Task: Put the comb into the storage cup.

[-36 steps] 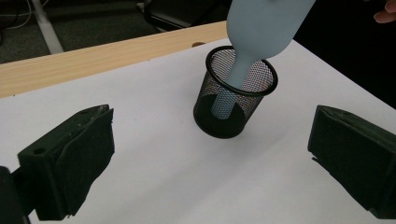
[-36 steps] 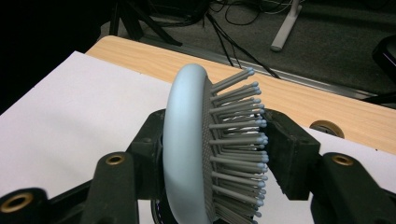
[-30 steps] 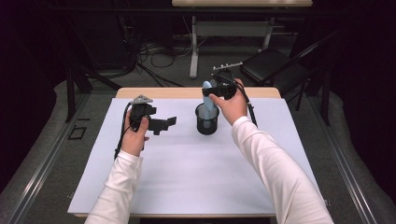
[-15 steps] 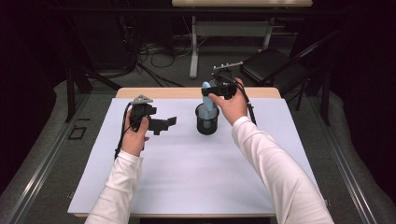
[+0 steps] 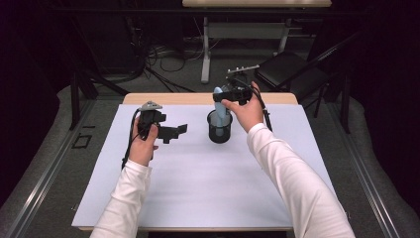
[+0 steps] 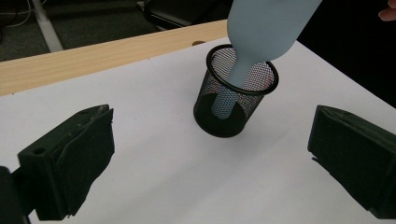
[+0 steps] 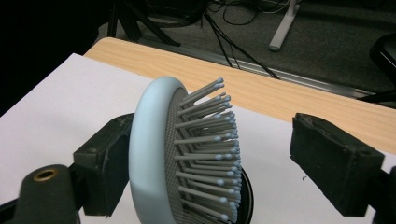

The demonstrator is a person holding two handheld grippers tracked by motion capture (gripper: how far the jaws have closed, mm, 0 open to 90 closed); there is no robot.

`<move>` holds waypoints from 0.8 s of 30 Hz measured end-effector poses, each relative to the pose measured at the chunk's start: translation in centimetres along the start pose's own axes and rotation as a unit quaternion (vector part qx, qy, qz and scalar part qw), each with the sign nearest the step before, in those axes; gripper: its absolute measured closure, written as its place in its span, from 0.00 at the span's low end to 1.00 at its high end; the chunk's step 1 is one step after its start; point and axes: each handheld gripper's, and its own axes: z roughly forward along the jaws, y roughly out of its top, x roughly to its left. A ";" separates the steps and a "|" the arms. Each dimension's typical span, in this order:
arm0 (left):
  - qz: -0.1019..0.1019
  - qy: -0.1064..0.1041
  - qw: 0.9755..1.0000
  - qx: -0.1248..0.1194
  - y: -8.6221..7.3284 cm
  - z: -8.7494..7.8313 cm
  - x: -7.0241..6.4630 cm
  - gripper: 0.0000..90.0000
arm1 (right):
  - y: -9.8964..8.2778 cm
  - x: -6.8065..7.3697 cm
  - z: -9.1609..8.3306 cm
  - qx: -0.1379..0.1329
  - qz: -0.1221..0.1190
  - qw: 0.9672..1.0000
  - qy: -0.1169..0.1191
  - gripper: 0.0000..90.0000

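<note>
A: High view first: where is the hairbrush [image 5: 218,95]?

B: It stands handle-down in the black mesh cup [image 5: 219,130], which sits on the white sheet [image 5: 198,183] covering the worktop [image 5: 168,98], toward the far middle. The brush head rises above the cup's rim, right at the right gripper [image 5: 221,94].

A: Is that gripper clamped on it?

B: No. In the right gripper view the jaws have just been opening; the pale blue head of the hairbrush [image 7: 187,154] is between them, its back against the left jaw, while the right jaw stands well clear of the bristles. So the grip is released.

A: And the left gripper [image 5: 179,130]?

B: Spread wide, holding nothing. In the high view it hovers over the sheet to the left of the cup, apart from it. The left gripper view looks between its jaws at the mesh cup [image 6: 236,98], with the brush handle [image 6: 229,91] leaning inside, its end on the cup's floor.
</note>
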 end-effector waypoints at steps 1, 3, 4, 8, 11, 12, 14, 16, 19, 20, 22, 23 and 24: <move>0.000 0.000 1.000 0.000 0.0 0.0 0.0 0.01 | 0.0 0.0 0.0 0.000 0.000 1.000 0.000 0.17; 0.000 0.000 1.000 0.000 0.0 0.0 0.0 0.01 | 0.0 0.0 0.0 -0.001 0.001 1.000 -0.010 0.17; 0.000 0.000 1.000 0.000 0.0 0.0 0.0 0.01 | 0.0 0.0 0.1 -0.001 -0.001 1.000 -0.015 0.17; -0.001 -0.001 1.000 0.000 0.0 0.1 0.0 0.01 | 0.0 -0.1 0.1 -0.002 0.002 1.000 -0.015 0.16; -0.001 -0.001 1.000 0.001 0.0 0.1 0.0 0.01 | 0.0 -0.1 -0.1 -0.004 0.004 1.000 -0.014 0.16; -0.001 -0.001 1.000 0.001 0.0 0.1 0.0 0.01 | 0.0 -0.1 -0.1 -0.005 0.004 1.000 -0.014 0.16; -0.001 -0.001 1.000 0.001 0.0 0.1 0.0 0.01 | 0.0 -0.1 -0.1 -0.005 0.009 1.000 -0.011 0.16; -0.002 -0.001 1.000 0.001 0.0 0.1 0.0 0.01 | 0.0 0.0 -0.2 -0.008 0.009 1.000 -0.011 0.16; -0.002 -0.001 1.000 0.001 0.0 0.1 0.0 0.01 | 0.0 0.1 -0.3 -0.011 0.009 1.000 -0.008 0.16; -0.002 -0.001 1.000 0.001 0.0 0.1 0.0 0.01 | 0.0 0.1 -0.3 -0.013 0.009 1.000 -0.007 0.16; -0.002 -0.001 1.000 0.001 0.0 0.1 0.0 0.01 | 0.1 0.0 -0.3 -0.016 0.010 1.000 -0.009 0.16; -0.002 -0.001 1.000 0.000 0.0 0.1 0.0 0.01 | 0.1 0.0 -0.4 -0.016 0.011 1.000 -0.010 0.16; -0.002 -0.001 1.000 0.000 0.0 0.1 0.0 0.01 | 0.1 0.0 -0.4 -0.017 0.012 1.000 -0.010 0.16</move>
